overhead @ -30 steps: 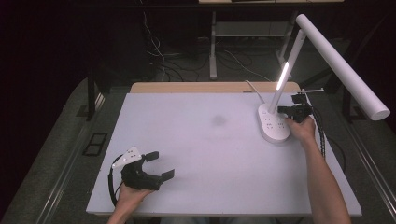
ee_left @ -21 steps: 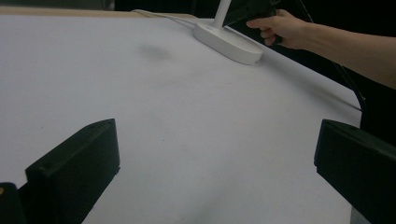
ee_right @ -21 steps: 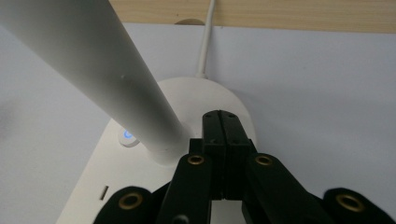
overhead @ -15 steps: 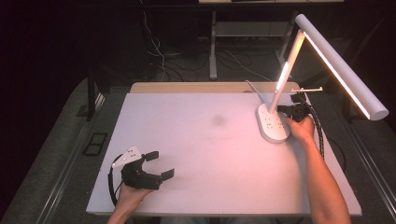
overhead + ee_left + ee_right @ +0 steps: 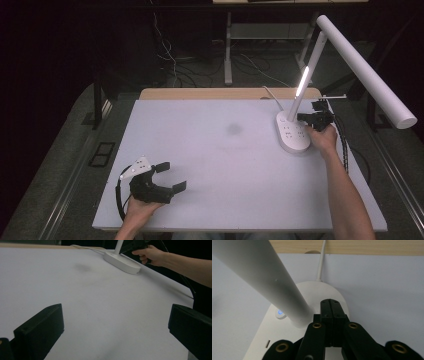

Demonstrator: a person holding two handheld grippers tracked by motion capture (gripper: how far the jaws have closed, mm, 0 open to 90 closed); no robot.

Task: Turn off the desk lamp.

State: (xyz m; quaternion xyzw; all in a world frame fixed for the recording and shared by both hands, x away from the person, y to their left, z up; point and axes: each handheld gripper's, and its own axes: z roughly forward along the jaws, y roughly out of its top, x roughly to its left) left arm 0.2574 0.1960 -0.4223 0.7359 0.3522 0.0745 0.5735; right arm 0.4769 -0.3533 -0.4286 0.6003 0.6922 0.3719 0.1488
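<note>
The lamp [image 5: 295, 135] is standing at the table's [image 5: 220, 150] far right, its white base lying flat, its stem [image 5: 306, 85] leaning up and glowing along one side, its head [image 5: 367, 70] reaching out past the right edge. A blue light [image 5: 279, 312] is shining on the base beside the stem's foot. A cord [image 5: 321, 262] is running from the base to the table's wooden back edge.

The right gripper [image 5: 316, 119] is hovering over the base, jaws pressed together with nothing between them, tips just beside the stem. Whether they are touching the base is unclear.

The left gripper [image 5: 170, 176] is resting at the near left, jaws wide apart over bare table, well away from the lamp.
</note>
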